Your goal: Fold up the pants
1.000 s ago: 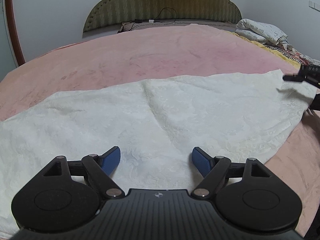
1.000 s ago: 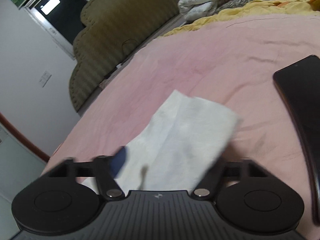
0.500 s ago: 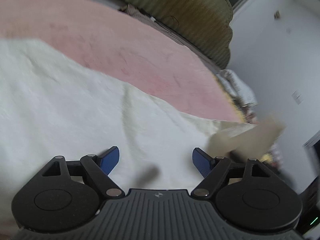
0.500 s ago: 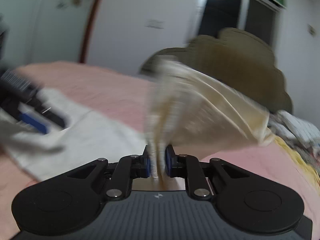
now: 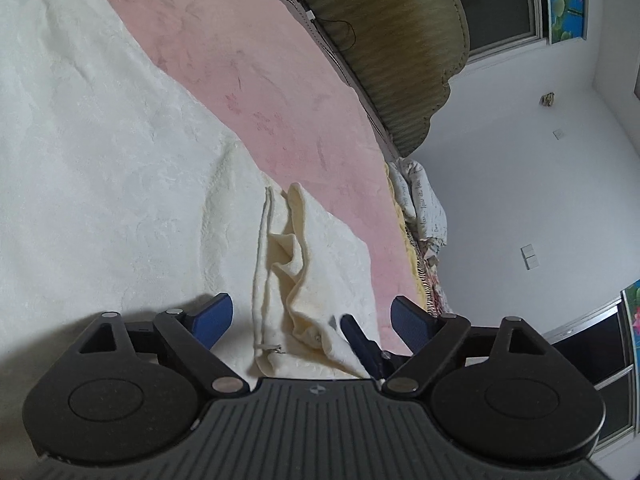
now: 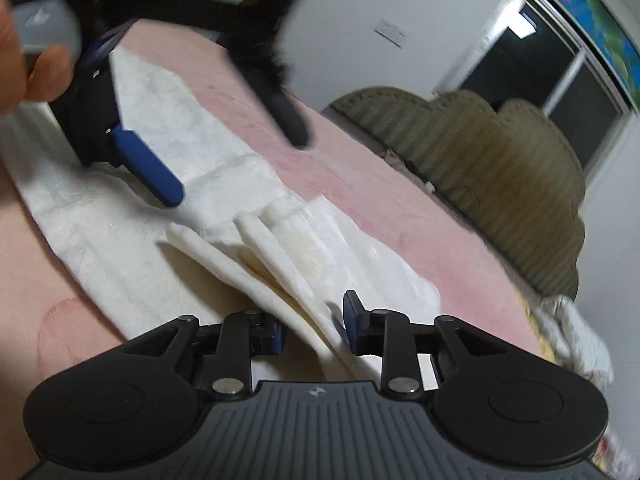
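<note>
Right wrist view: right gripper point(image 6: 314, 330), jaws just opening, is releasing the folded-over leg of cream textured pants point(image 6: 280, 248) at lower centre; left gripper point(image 5: 308, 320) gapes wide, empty. Next: smooth the fold.

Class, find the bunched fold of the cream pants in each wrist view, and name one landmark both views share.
Left wrist: the fold lies low and centre, between the open left tool's fingers.
Right wrist: the fold lies centre, running down between the right tool's fingers.
Shared landmark: the olive headboard.
</note>
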A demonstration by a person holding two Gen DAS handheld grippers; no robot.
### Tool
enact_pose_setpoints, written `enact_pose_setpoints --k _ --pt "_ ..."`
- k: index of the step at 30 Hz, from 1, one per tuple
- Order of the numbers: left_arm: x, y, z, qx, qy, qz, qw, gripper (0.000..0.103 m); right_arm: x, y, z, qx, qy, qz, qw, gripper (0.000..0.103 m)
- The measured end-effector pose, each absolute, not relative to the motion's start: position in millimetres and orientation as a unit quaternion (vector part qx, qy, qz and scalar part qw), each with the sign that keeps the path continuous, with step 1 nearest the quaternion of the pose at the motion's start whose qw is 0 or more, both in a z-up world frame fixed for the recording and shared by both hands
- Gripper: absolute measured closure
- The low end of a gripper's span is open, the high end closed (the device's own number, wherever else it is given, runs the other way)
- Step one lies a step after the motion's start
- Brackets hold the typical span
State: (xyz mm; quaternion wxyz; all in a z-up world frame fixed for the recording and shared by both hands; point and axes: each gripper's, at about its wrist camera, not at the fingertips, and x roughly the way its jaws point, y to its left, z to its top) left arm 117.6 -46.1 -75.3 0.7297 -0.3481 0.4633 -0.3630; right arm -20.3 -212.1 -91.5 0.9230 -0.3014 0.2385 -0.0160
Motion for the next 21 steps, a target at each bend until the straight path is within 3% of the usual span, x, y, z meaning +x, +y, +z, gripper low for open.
enact_pose_setpoints --k 5,10,12,13,14,17,21 --pt "123.2 -52.8 -76.0 -0.353 0.478 -0.364 0.717 0.011 -10.8 -231.3 -69.7 -0.201 0.232 0.030 0.951 0.085" --pt "140.6 -71.2 -75.2 -0.380 0.494 -0.350 0.700 0.010 -29.7 -247.2 -35.1 -0.128 0.194 0.077 0.970 0.086" --pt "148.5 -77.5 -74.8 -0.384 0.495 -0.341 0.700 0.028 -33.3 -238.4 -31.8 -0.142 0.189 0.089 0.968 0.086" --pt "152.1 -80.2 -74.4 -0.377 0.505 -0.342 0.697 0.061 -33.6 -234.0 -32.6 -0.144 0.190 0.098 0.966 0.086" --pt "153.3 -81.1 -73.1 -0.363 0.514 -0.338 0.700 0.084 -32.9 -229.6 -34.9 -0.146 0.192 0.104 0.965 0.086" --pt "147.8 -76.3 -53.4 -0.261 0.503 -0.315 0.761 0.095 -27.8 -212.9 -42.0 -0.160 0.200 0.122 0.959 0.086" --pt "132.1 -56.0 -12.6 -0.099 0.423 -0.297 0.850 0.094 -19.8 -179.9 -34.9 -0.172 0.179 0.156 0.956 0.086"
